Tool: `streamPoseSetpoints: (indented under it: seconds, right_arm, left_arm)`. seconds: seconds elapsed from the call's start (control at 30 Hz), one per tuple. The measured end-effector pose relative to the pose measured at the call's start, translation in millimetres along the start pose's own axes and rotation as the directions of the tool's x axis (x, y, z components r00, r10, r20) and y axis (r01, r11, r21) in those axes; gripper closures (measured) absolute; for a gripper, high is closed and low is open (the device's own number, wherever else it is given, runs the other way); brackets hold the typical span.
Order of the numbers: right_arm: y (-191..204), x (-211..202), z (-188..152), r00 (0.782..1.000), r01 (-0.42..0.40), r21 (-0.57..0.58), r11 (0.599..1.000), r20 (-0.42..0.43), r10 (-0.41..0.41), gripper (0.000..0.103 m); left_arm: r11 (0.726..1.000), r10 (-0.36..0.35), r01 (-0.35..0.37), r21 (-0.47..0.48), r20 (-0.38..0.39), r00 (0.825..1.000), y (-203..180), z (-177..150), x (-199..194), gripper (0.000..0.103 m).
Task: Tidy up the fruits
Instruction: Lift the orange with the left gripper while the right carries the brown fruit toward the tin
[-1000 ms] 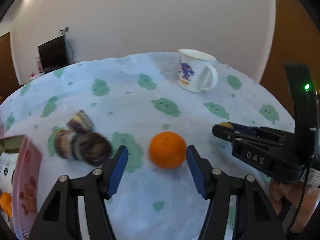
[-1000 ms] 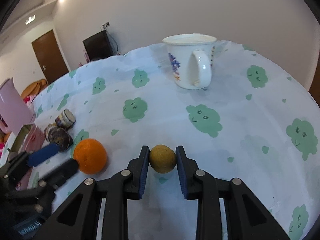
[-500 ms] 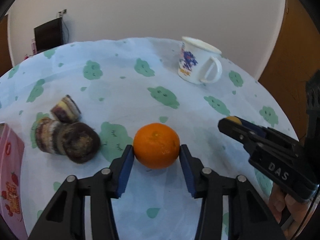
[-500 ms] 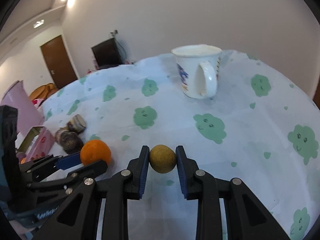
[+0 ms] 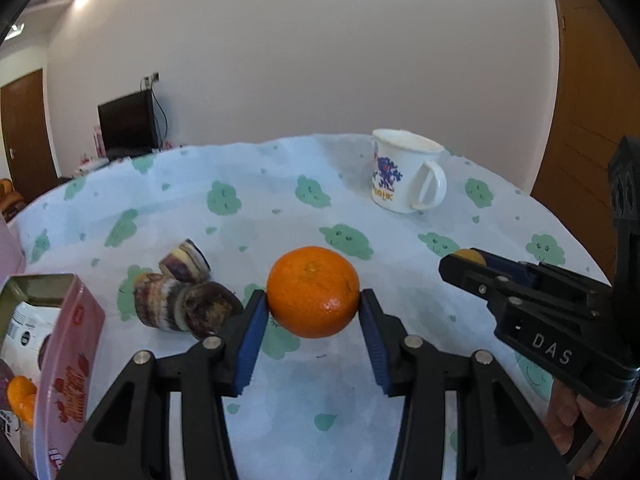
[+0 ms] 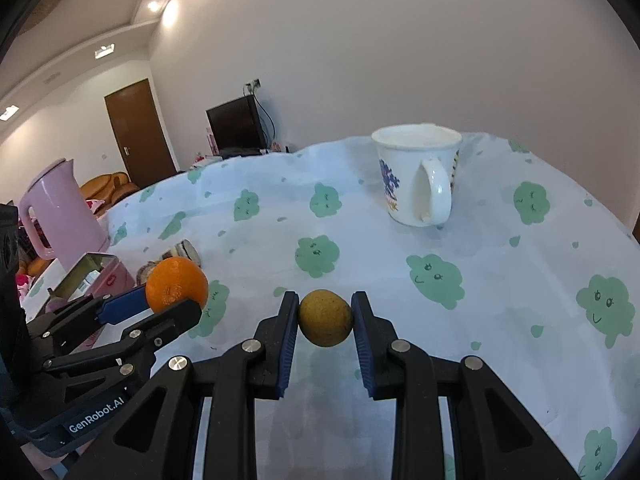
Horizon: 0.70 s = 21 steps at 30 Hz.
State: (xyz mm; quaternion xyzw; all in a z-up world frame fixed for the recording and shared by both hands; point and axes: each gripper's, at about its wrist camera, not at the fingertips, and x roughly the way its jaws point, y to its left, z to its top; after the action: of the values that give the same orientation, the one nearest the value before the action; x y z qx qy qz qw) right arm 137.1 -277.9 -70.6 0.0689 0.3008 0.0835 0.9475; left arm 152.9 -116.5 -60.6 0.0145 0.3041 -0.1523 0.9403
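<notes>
**Two fruits gripped above the cloud-print cloth**

Clamping an orange (image 5: 313,291) between its blue pads, the left gripper (image 5: 313,320) has just drawn its jaws in onto the fruit — both pads press its sides, and the orange sits clear of the tablecloth (image 5: 256,208). The right gripper (image 6: 325,320) is closed tight on a small yellow-brown fruit (image 6: 325,317), pinched at its middle and likewise off the cloth. In the right wrist view the left gripper comes in from the left edge with the orange at its tips, near the yellow-brown fruit but apart from it.

Behind both fruits a white mug (image 6: 416,178) with a blue print stands upright, handle toward the cameras. Left of the orange lie dark striped cakes (image 5: 180,300) — two or three, touching one another. A pink box (image 5: 60,360) stands open at the left edge, and a pink kettle (image 6: 60,212) stands beyond it.
</notes>
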Motion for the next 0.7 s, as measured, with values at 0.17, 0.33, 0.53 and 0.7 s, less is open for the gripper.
streamPoseSetpoints:
  seconds: [0.17, 0.33, 0.53, 0.7]
  right_arm:
    - [5, -11, 0, 0.998, -0.008, -0.025, 1.000, 0.056, 0.010, 0.074]
    - [9, -16, -1, 0.996, -0.005, -0.042, 0.999, 0.084, 0.008, 0.074]
    - [11, -23, -1, 0.993, -0.007, -0.056, 0.998, 0.117, 0.013, 0.074]
    - [13, -28, -3, 0.990, -0.010, -0.067, 0.998, 0.139, 0.020, 0.074]
  left_arm:
    - [1.000, 0.021, -0.021, 0.009, 0.039, 0.999, -1, 0, -8, 0.055]
    - [0.999, 0.035, -0.036, 0.009, 0.062, 0.997, -1, -1, -12, 0.055]
    - [0.999, 0.049, -0.050, 0.010, 0.095, 0.994, -2, -2, -20, 0.055]
    - [0.998, 0.059, -0.061, 0.011, 0.124, 0.991, -2, -4, -26, 0.055]
